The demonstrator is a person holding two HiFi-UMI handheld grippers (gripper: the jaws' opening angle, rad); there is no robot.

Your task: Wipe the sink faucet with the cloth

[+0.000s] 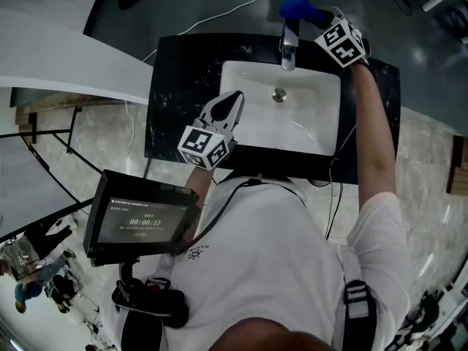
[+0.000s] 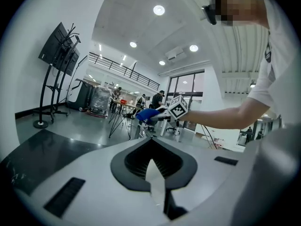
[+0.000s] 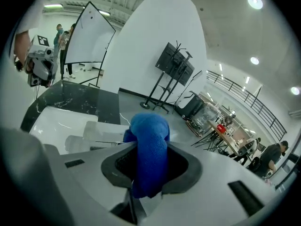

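Observation:
A chrome faucet [image 1: 288, 50] stands at the back edge of a white sink basin [image 1: 307, 123] set in a black marble counter [image 1: 175, 86]. My right gripper [image 1: 313, 14] is shut on a blue cloth [image 1: 298, 9], held just above and behind the faucet top. In the right gripper view the cloth [image 3: 149, 135] bulges out between the jaws, with the faucet [image 3: 94, 135] blurred below it to the left. My left gripper [image 1: 235, 97] hangs shut and empty over the basin's left side. In the left gripper view [image 2: 153, 161] it looks toward the cloth [image 2: 146, 114].
The drain [image 1: 278, 94] sits in the basin below the faucet. A screen [image 1: 142, 218] hangs at the person's chest. A white cable [image 1: 241, 6] runs across the floor behind the counter. A curved white wall [image 1: 66, 57] stands at the left.

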